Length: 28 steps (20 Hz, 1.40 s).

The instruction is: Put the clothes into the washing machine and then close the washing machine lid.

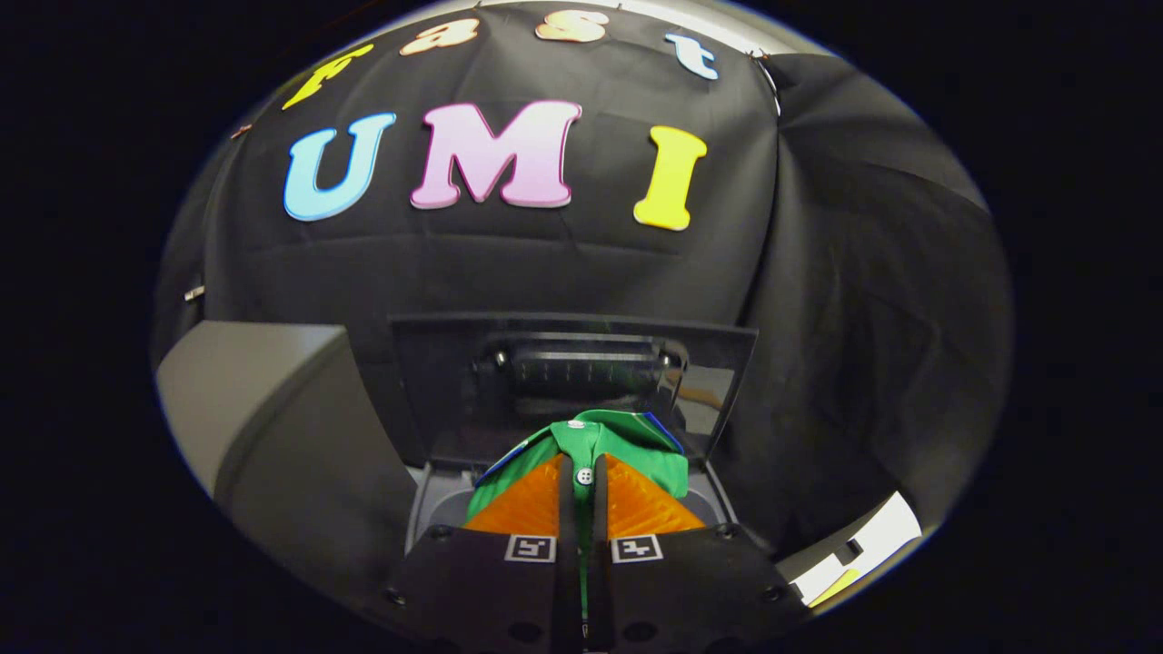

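Observation:
My gripper [583, 481] is shut on a green shirt [627, 438] with a white button and a blue-edged collar; the cloth is pinched between both fingers and bunches up just ahead of them. Right beyond the shirt stands the washing machine's dark lid [572, 381], raised upright. The machine's grey top [434, 504] lies under the fingers, and its opening is hidden by the shirt and the fingers.
A grey box-like body [273, 427] stands close on the left of the machine. The black cloth wall hangs right behind the lid. A white and yellow object [863, 549] lies low on the right.

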Tool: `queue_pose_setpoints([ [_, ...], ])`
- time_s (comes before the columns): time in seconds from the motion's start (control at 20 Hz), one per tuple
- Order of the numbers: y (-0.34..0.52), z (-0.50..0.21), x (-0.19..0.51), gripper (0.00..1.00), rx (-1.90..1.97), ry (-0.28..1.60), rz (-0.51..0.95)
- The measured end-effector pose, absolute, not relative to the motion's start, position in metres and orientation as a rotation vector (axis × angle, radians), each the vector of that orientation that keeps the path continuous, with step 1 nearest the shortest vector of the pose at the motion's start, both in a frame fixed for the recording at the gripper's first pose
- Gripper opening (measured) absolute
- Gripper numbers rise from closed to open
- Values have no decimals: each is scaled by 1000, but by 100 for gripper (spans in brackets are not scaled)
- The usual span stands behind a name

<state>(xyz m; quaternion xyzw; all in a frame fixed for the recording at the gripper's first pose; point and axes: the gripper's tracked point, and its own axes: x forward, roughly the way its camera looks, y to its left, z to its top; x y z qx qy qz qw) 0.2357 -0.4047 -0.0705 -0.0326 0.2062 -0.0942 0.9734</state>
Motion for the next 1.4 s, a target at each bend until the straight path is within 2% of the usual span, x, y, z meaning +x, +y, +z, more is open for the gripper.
queue_pose_setpoints([
  [0.6, -416, -225, 239, 8, -43, 700, -130],
  [1.05, -417, -289, 240, 8, 5, 880, -100],
  [1.4, -418, -301, 241, 8, 35, 915, -95],
])
